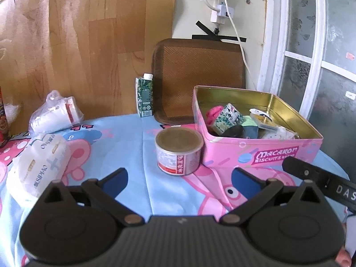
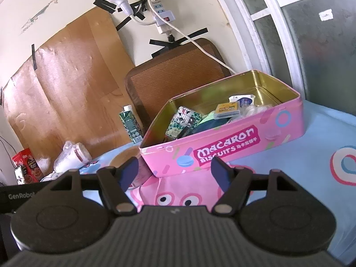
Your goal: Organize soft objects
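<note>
Both grippers empty, jaws parted: left gripper (image 1: 179,179) low over cloth, right gripper (image 2: 175,170) facing pink tin (image 2: 224,149). Ahead-left, tissue pack (image 1: 36,166) and bagged soft bundle (image 1: 55,115), still outside. Best: swing left, pinch pack mid-body, lift clear of can (image 1: 179,150), drop in tin.

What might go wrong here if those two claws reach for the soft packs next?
1. The round can stands right beside the pink tin; a passing left gripper, now open and empty, could knock it over.
2. The tissue pack lies near the table's edge and might slide off the cloth.
3. The tin already looks crowded, so added packs may not fit.
</note>
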Demonstrator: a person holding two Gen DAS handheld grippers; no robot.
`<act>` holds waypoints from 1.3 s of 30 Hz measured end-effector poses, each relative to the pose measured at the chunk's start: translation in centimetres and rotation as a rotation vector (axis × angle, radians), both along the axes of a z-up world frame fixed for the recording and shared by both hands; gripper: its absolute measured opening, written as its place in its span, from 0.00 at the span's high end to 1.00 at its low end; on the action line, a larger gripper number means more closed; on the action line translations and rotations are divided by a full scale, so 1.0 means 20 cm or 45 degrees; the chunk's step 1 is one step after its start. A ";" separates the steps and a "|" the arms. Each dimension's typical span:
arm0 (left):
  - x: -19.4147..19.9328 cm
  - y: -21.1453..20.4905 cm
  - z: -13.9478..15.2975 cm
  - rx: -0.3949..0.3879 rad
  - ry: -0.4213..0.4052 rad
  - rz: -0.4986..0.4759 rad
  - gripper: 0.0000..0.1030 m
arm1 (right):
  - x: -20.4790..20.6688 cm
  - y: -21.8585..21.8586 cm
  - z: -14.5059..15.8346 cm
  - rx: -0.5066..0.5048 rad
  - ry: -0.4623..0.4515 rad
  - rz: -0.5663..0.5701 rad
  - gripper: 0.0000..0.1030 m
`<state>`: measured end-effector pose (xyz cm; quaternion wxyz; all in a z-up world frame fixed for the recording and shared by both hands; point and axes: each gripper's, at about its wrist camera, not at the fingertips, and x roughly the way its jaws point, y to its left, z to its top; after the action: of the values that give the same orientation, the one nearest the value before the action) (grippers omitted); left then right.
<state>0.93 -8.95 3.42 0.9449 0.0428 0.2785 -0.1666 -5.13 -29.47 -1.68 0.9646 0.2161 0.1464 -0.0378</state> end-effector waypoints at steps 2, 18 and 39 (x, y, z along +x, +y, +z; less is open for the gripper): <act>0.00 0.00 0.00 0.003 0.005 0.005 0.00 | 0.00 0.01 0.00 -0.005 -0.002 0.005 0.28; 0.00 0.03 0.00 -0.001 0.015 0.044 0.00 | -0.01 0.03 0.01 -0.013 -0.001 0.013 0.28; -0.01 0.02 0.02 0.039 0.000 0.093 0.00 | -0.03 0.01 0.02 -0.003 -0.011 0.009 0.27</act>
<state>0.79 -8.62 3.84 0.9495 0.0472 0.2826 -0.1275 -5.68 -29.25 -1.34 0.9656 0.2146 0.1431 -0.0338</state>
